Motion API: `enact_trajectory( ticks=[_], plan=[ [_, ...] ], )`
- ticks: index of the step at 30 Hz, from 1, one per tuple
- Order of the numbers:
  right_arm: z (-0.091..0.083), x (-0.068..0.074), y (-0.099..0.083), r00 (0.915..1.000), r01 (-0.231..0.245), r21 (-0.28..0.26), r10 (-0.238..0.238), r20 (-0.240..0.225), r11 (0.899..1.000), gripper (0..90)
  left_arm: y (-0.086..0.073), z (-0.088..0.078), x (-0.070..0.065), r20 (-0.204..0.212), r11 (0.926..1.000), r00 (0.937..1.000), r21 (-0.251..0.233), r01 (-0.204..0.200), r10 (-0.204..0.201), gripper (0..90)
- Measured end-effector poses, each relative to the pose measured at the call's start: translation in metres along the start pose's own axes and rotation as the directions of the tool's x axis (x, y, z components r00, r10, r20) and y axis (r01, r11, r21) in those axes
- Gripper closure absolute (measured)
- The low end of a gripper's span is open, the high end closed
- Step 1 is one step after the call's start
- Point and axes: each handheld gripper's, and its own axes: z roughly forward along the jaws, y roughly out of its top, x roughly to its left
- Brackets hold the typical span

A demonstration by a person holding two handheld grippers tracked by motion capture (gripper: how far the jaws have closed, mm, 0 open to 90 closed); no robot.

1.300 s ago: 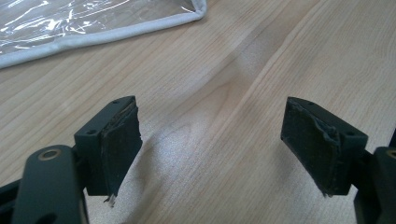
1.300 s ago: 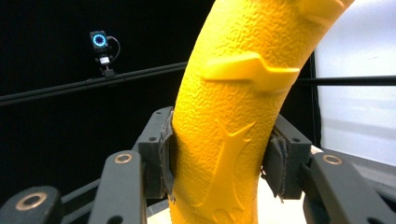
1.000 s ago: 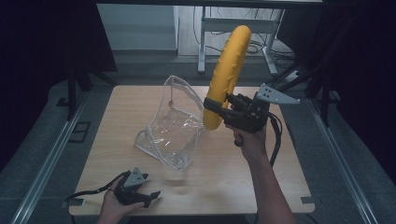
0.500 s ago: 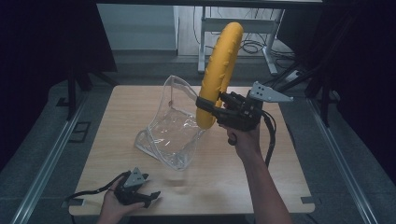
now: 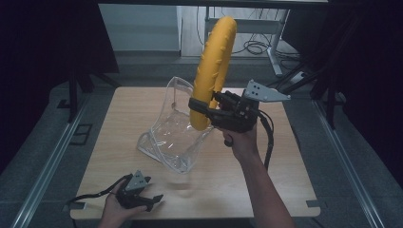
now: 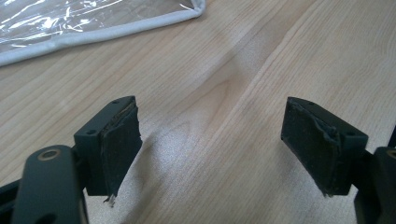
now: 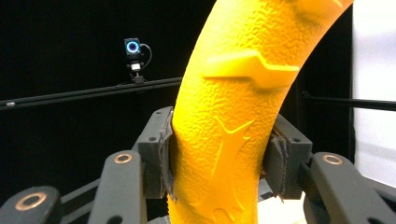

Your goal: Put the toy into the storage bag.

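High view: the right gripper (image 5: 205,108) is clamped on the lower part of a long yellow curved toy (image 5: 213,71), which stands nearly upright, its bottom tip hanging just over the open mouth of a clear plastic bag (image 5: 173,135) directly below and beside the jaws. The left gripper (image 5: 151,201) rests on the wooden table (image 5: 285,161) well apart from the bag, near the table's front edge, jaws spread and holding nothing.

Left gripper view: both pads (image 6: 121,140) stand wide over bare wood; the bag's white-piped edge (image 6: 93,35) lies ahead of the jaws, not touching them.

Right gripper view: the toy (image 7: 233,140) is squeezed between the two pads, its pebbled skin bearing raised marks, possibly a star shape; no writing or brand is readable.

The risk, as I judge it: nothing steadies the soft bag, so the toy's tip could catch the rim and fold or tip it. The tall toy might also pivot in a grip set so low.
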Motion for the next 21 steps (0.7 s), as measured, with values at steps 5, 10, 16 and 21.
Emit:
enact_trajectory(
  ticks=[5,10,16,21],
  plan=[
    [0.008,0.004,0.002,0.9998,0.005,0.000,-0.005,-0.021,1.000,49.9,0.000,0.000,0.000,0.000,1.0000,1.0000,0.002,-0.002,0.002,19.7],
    [0.016,0.005,0.000,0.9992,0.003,0.011,-0.002,-0.039,1.000,49.9,0.000,-0.001,0.000,-0.001,1.0000,1.0000,0.000,0.001,-0.001,19.7],
    [0.025,0.003,-0.005,0.9966,-0.035,0.013,0.036,-0.074,0.999,49.8,0.000,-0.001,0.000,-0.001,1.0000,1.0000,0.000,-0.001,0.001,19.7],
    [0.032,0.003,-0.009,0.9949,-0.041,0.021,0.043,-0.091,0.999,49.8,0.000,-0.001,-0.001,0.000,1.0000,1.0000,0.000,0.002,-0.002,19.7]
  ],
)
